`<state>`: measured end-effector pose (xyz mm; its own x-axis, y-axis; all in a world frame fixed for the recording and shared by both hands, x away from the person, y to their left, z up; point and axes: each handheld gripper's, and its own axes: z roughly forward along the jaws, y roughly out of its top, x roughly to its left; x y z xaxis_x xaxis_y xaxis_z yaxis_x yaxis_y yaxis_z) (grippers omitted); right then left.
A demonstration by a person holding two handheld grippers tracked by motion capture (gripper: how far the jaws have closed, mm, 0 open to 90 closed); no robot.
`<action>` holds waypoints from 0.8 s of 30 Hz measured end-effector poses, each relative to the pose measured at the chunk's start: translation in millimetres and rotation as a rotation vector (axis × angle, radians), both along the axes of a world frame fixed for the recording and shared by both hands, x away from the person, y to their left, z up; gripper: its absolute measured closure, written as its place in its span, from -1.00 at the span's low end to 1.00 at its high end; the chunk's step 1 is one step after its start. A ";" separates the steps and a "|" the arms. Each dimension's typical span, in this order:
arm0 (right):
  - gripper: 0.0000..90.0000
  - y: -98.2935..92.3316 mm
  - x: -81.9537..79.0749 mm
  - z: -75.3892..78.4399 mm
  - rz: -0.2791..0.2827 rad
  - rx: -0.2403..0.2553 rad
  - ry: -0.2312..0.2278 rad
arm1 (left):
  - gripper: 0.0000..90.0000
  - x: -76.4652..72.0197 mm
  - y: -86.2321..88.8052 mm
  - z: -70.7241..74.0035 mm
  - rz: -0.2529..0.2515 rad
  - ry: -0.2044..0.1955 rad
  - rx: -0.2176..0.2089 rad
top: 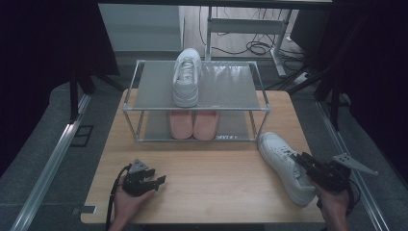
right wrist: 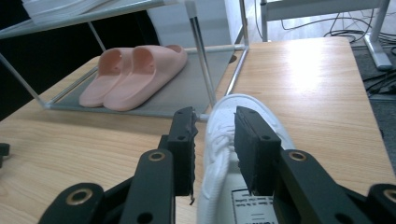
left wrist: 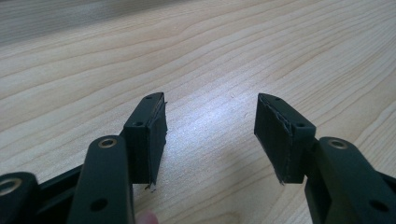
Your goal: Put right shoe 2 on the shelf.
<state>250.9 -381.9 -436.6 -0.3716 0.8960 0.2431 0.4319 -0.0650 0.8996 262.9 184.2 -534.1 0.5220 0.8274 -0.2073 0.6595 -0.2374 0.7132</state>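
A white sneaker (top: 284,163) lies on the wooden table (top: 207,159) at the right, toe toward the rack. My right gripper (top: 302,162) is shut on its side wall near the collar. In the right gripper view one jaw stands outside the sneaker (right wrist: 225,108) and the other inside its opening, with the right gripper (right wrist: 215,144) closed on that wall. A second white sneaker (top: 186,77) sits on the top shelf of the metal rack (top: 192,109). My left gripper (top: 161,180) rests open and empty on the table at the front left, and the left gripper (left wrist: 210,135) has bare wood between its jaws.
A pair of pink slippers (top: 193,124) sits on the rack's lower shelf (right wrist: 187,93), left of the rack's front corner post (right wrist: 203,60). Cables lie on the floor (top: 255,45) behind the table. Bare wood stretches between the two grippers.
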 end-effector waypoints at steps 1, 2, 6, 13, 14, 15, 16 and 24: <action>0.52 -0.8 0.4 -0.1 -0.001 -0.002 0.003 | -0.01 0.1 0.0 -0.1 0.000 0.001 0.000; 0.51 -1.7 1.2 -0.6 -0.005 -0.004 0.004 | -0.01 0.2 -0.1 -0.2 -0.001 0.001 0.001; 0.50 -6.2 4.9 -2.3 -0.013 -0.007 0.013 | -0.01 0.2 -0.4 -0.4 -0.003 0.002 0.003; 0.45 -13.5 10.6 -7.5 -0.032 -0.019 0.028 | -0.02 0.6 -1.1 -1.1 -0.010 0.009 0.005; 0.45 -14.7 11.0 -8.4 -0.031 -0.021 0.032 | -0.02 0.6 -1.0 -1.0 -0.010 0.009 0.005; 0.44 -15.6 11.5 -9.6 -0.032 -0.019 0.033 | -0.02 0.6 -0.8 -1.0 -0.009 0.009 0.005; 0.43 -16.9 11.8 -10.6 -0.035 -0.022 0.037 | -0.02 0.6 -0.6 -0.8 -0.008 0.007 0.006; 0.35 -22.8 14.8 -19.9 -0.043 -0.041 0.062 | -0.03 0.6 -1.1 -1.0 -0.008 0.006 0.006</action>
